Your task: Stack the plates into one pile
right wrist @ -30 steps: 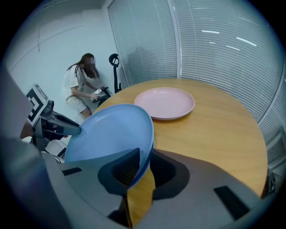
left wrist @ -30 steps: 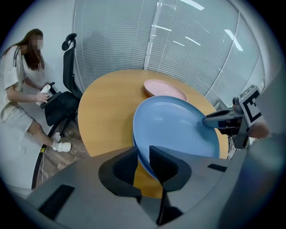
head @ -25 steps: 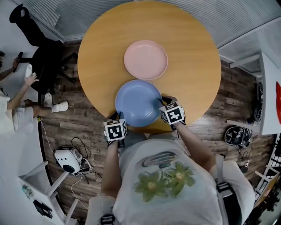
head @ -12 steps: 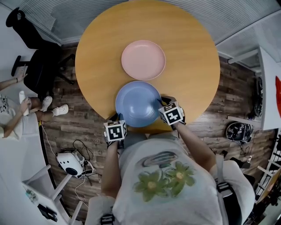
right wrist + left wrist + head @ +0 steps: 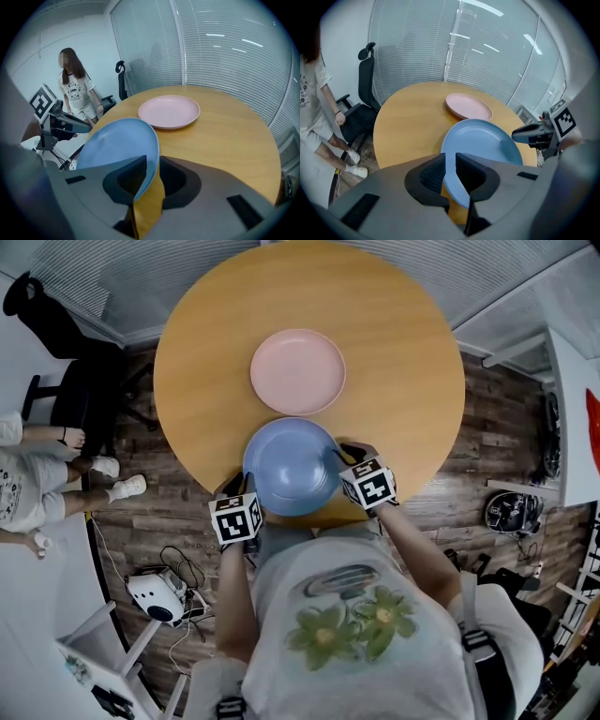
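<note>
A blue plate hangs tilted over the near edge of the round wooden table, held at both sides. My left gripper grips its near left rim. Its jaws have just been closing, and the rim sits between them. My right gripper is shut on the right rim, seen edge-on between the jaws. A pink plate lies flat on the table just beyond the blue one. It also shows in both gripper views as the pink plate and pink plate.
A black office chair stands left of the table. A person stands on the floor beside it. A white device with cables lies on the wood floor near my left side. Window blinds run behind the table.
The left gripper has shifted a little to the left at the plate's rim. The right gripper has kept its hold. The person at the left has stood up and moved.
</note>
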Demonstrator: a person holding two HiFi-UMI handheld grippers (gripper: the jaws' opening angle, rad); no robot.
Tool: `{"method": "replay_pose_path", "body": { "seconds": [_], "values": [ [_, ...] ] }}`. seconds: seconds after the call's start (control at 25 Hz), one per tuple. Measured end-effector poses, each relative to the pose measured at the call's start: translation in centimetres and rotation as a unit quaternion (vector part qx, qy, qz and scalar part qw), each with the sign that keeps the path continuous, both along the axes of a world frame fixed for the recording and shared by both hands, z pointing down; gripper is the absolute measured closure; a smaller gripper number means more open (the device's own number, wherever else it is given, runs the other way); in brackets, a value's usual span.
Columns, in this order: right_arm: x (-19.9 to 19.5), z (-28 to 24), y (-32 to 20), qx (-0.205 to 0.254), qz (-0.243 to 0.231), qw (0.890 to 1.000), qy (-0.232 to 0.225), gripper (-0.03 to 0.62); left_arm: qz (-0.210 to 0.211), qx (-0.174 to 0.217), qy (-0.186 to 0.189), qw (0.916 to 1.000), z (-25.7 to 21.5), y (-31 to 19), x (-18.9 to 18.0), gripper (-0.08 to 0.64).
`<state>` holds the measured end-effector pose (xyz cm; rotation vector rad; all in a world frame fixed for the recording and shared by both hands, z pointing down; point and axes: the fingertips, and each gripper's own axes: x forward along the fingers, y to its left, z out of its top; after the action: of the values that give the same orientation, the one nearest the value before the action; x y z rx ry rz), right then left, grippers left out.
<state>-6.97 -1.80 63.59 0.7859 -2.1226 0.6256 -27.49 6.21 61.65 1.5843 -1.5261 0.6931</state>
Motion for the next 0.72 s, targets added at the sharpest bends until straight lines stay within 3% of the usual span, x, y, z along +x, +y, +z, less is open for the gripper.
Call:
{"method": "replay_pose_path", "body": {
  "seconds": [0.32, 0.72],
  "values": [
    [0.4, -1.7, -2.6, 0.009, 0.033, 0.999, -0.025, 0.518, 0.004, 0.061, 0.024, 0.9979, -3.0, -5.6, -1.0, 0.479],
    [0.5, -2.8, -7.2, 0.020, 0.068, 0.997, -0.044, 0.518, 0.036, 0.085, 0.018, 0.9955, -4.0, -11.2, -1.6, 0.479]
  ]
}}
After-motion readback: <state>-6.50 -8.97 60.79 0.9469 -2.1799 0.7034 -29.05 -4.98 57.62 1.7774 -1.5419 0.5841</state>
